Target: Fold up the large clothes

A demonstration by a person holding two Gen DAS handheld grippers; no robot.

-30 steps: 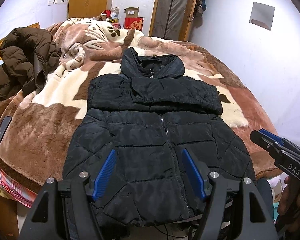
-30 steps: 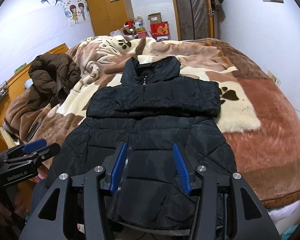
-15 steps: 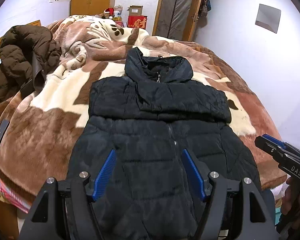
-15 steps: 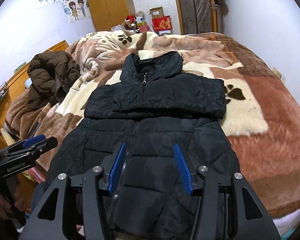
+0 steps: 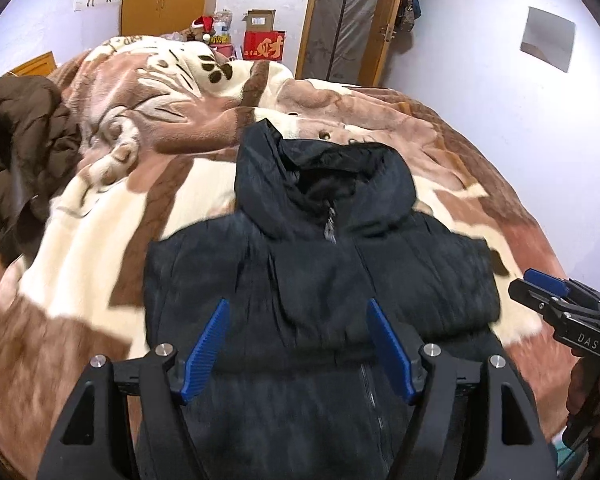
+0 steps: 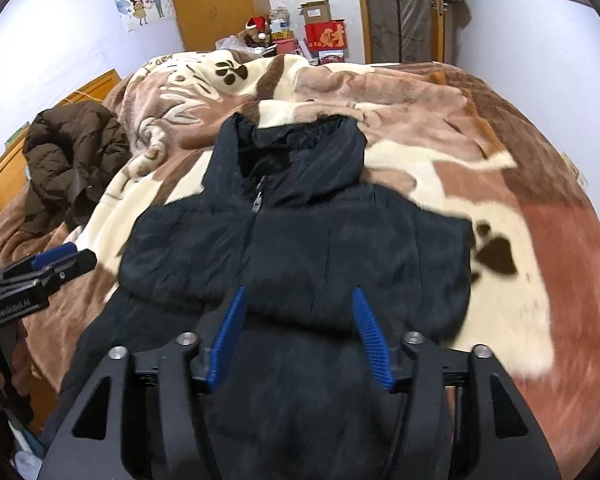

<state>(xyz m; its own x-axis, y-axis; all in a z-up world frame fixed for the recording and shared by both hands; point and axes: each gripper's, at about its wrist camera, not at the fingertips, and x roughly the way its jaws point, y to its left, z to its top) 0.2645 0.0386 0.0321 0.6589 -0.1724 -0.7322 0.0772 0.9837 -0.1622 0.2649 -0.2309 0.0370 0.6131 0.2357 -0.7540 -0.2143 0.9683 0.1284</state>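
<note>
One black puffer jacket [image 5: 320, 280] lies face up in the middle of the bed, zipped, collar toward the far wall, with its sleeves folded across the chest in a thick band that covers the upper body. Its hem end runs toward the cameras and passes under both tools.

Both grippers hover over the lower part of the jacket, side by side. The left gripper [image 5: 298, 344] has its blue pads [image 5: 206, 350] spread wide, with nothing between them but the jacket's dark fabric below. The right gripper [image 6: 300, 332] is likewise spread wide and holds nothing; in the left view it shows at the right edge, and there the gap between its fingers cannot be judged.

Under the jacket lies a plush blanket [image 5: 100, 240] in brown and cream with paw prints. A brown coat [image 6: 68, 160] sits crumpled at the blanket's left side, well apart from the jacket. Beyond the bed stand a red box [image 6: 326, 36], a wooden wardrobe [image 6: 216, 0] and a door [image 5: 348, 20].
</note>
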